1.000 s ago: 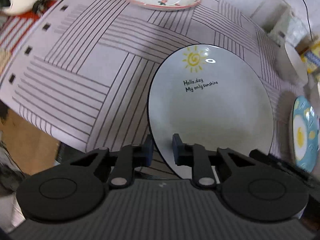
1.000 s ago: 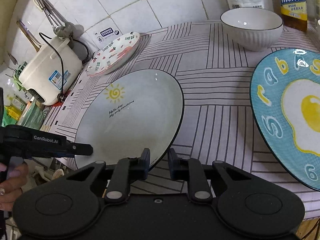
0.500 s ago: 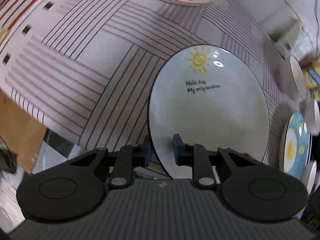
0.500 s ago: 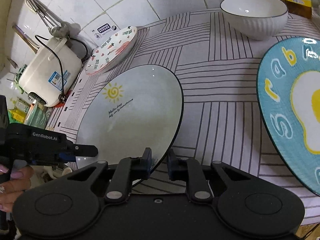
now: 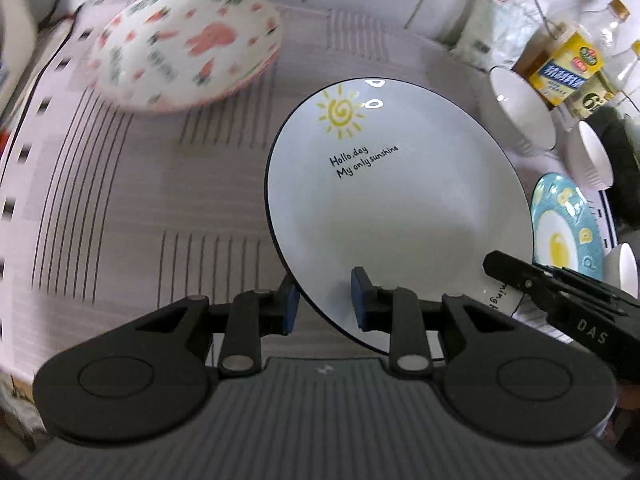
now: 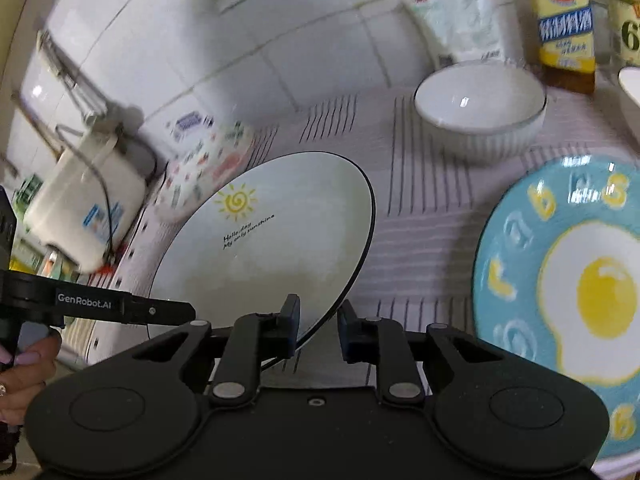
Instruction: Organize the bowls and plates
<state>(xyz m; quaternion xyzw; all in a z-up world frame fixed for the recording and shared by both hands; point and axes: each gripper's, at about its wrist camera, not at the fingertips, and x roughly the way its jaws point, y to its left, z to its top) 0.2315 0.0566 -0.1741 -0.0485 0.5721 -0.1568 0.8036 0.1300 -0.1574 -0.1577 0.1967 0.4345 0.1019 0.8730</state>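
Observation:
A white plate [image 5: 400,208] [image 6: 272,240] with a yellow sun and black lettering is tilted above the striped tablecloth [image 5: 160,208]. Both grippers grip its near rim. My left gripper [image 5: 324,304] has the rim between its blue pads; its jaws are opening a little, the pads still at the plate. My right gripper [image 6: 319,324] is shut on the rim further right. A pink-patterned plate [image 5: 188,48] lies at the far left. A blue fried-egg plate [image 6: 568,280] lies at the right. A white ribbed bowl [image 6: 480,108] stands behind it.
A white rice cooker [image 6: 88,200] with its cord stands at the table's left end, against the tiled wall. Yellow-labelled bottles [image 5: 560,68] and more white bowls [image 5: 588,156] crowd the far right. A hand [image 6: 24,364] holds the left gripper's handle.
Both grippers have lifted the sun plate off the cloth and carried it away from the near edge. The left gripper rolled, and its pads stand slightly wider apart.

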